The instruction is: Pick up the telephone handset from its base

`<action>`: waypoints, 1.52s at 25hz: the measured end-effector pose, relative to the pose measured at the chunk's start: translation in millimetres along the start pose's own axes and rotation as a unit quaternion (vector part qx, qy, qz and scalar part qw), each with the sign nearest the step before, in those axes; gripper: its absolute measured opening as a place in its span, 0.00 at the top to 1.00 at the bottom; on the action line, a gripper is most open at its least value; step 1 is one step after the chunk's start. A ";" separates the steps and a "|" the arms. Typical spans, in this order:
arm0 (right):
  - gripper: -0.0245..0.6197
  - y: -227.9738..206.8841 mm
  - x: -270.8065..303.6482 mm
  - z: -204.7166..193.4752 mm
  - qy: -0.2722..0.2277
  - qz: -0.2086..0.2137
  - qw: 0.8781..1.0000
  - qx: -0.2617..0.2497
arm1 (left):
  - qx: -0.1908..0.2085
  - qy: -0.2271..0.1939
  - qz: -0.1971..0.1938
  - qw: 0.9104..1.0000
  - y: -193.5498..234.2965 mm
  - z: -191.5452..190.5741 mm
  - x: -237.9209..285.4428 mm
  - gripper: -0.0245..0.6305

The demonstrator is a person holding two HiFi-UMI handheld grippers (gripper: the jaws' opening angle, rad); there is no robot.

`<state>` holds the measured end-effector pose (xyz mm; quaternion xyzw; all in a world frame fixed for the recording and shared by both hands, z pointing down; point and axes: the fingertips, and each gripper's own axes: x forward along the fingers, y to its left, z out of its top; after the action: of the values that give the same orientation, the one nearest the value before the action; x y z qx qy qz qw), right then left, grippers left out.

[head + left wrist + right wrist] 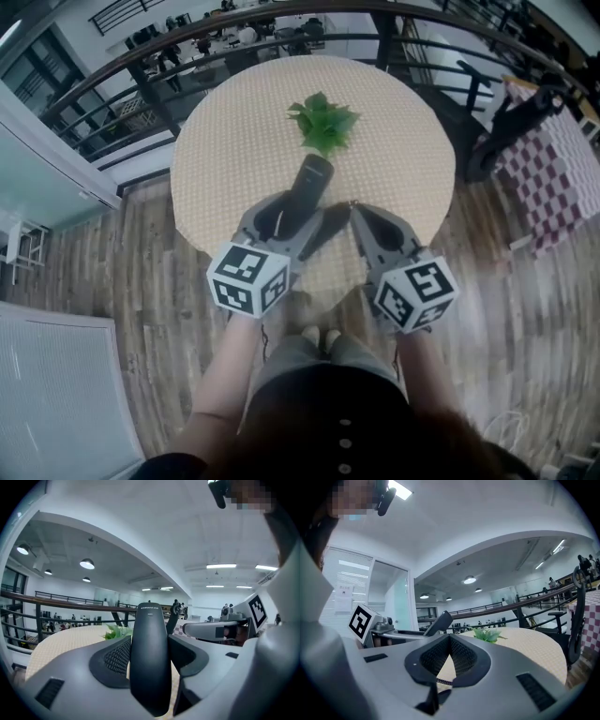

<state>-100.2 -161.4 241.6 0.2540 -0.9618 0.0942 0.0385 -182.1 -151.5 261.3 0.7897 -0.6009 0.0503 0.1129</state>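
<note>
The black telephone handset (307,187) stands tilted up over the near part of the round table (225,150), clamped between the jaws of my left gripper (298,210). In the left gripper view the handset (150,663) fills the gap of that gripper (150,645), upright and with both pads against it. My right gripper (355,210) is just to its right, shut with nothing in it. In the right gripper view that gripper (450,638) has its tips together, and a coiled cord (439,682) shows below them. The handset (440,621) rises at the left. A dark shape (330,234) between the grippers may be the base.
A small green plant (323,122) sits mid-table beyond the handset. A curved railing (141,66) rings the far side. A chair with a checkered cloth (553,169) stands to the right. Wooden floor surrounds the table, and the person's legs are just below the grippers.
</note>
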 end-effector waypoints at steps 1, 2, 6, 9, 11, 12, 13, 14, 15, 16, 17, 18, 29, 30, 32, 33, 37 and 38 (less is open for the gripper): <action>0.95 2.5 -0.1 3.7 -0.002 0.002 1.000 -0.005 | 0.000 -0.010 0.002 1.000 0.5 6.0 -3.9 0.58; 0.95 5.3 -0.3 7.5 -0.004 0.004 1.000 -0.011 | 0.000 -0.020 0.005 1.000 0.7 11.8 -7.7 0.58; 0.95 16.6 -1.4 22.5 -0.022 0.018 0.999 -0.027 | 0.001 -0.056 0.008 0.998 0.3 30.1 -21.6 0.58; 0.95 22.9 -0.9 31.3 -0.033 0.025 0.998 -0.037 | 0.002 -0.082 0.012 0.997 1.7 40.7 -30.7 0.58; 0.95 27.5 -2.2 37.0 -0.040 0.029 0.998 -0.041 | 0.002 -0.098 0.014 0.995 1.9 46.0 -37.1 0.58; 0.95 29.8 -3.6 40.2 -0.045 0.031 0.998 -0.043 | 0.002 -0.105 0.014 0.994 1.6 48.0 -40.1 0.58; 0.95 31.9 -5.0 43.9 -0.049 0.033 0.997 -0.047 | 0.003 -0.112 0.016 0.994 1.7 49.8 -42.6 0.58; 0.95 33.6 -5.8 47.8 -0.054 0.035 0.997 -0.051 | 0.004 -0.118 0.019 0.993 2.3 51.5 -44.6 0.58; 0.95 35.1 -6.1 51.4 -0.058 0.036 0.996 -0.056 | 0.005 -0.124 0.022 0.992 3.3 53.2 -46.2 0.58; 0.95 36.1 -6.1 54.3 -0.061 0.037 0.996 -0.060 | 0.007 -0.128 0.024 0.991 4.3 54.5 -47.2 0.58; 0.95 36.8 -6.1 56.3 -0.063 0.038 0.995 -0.063 | 0.007 -0.132 0.025 0.991 5.0 55.2 -48.0 0.58; 0.95 37.1 -6.0 57.3 -0.064 0.038 0.995 -0.066 | 0.007 -0.135 0.025 0.990 5.1 55.5 -48.6 0.58; 0.95 41.0 1.2 54.9 -0.056 0.041 0.994 -0.083 | -0.007 -0.149 0.020 0.989 3.4 49.9 -46.9 0.58; 0.95 40.8 1.5 55.2 -0.057 0.041 0.994 -0.081 | -0.007 -0.148 0.019 0.989 2.8 49.4 -45.9 0.58; 0.95 40.7 1.8 55.8 -0.058 0.041 0.994 -0.078 | -0.009 -0.146 0.018 0.989 2.3 48.7 -44.4 0.58; 0.95 40.8 1.6 55.6 -0.058 0.040 0.995 -0.077 | -0.010 -0.145 0.017 0.989 2.0 48.5 -44.1 0.58; 0.95 40.0 0.5 52.6 -0.052 0.036 0.995 -0.079 | -0.011 -0.143 0.015 0.990 0.6 48.7 -43.5 0.58; 0.95 39.7 0.3 51.4 -0.050 0.035 0.995 -0.079 | -0.012 -0.143 0.014 0.990 0.2 48.9 -43.5 0.58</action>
<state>-121.5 -138.0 184.9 0.2211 -0.9752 0.0066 0.0071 -197.0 -122.5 204.6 0.7787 -0.6226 -0.0686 0.0345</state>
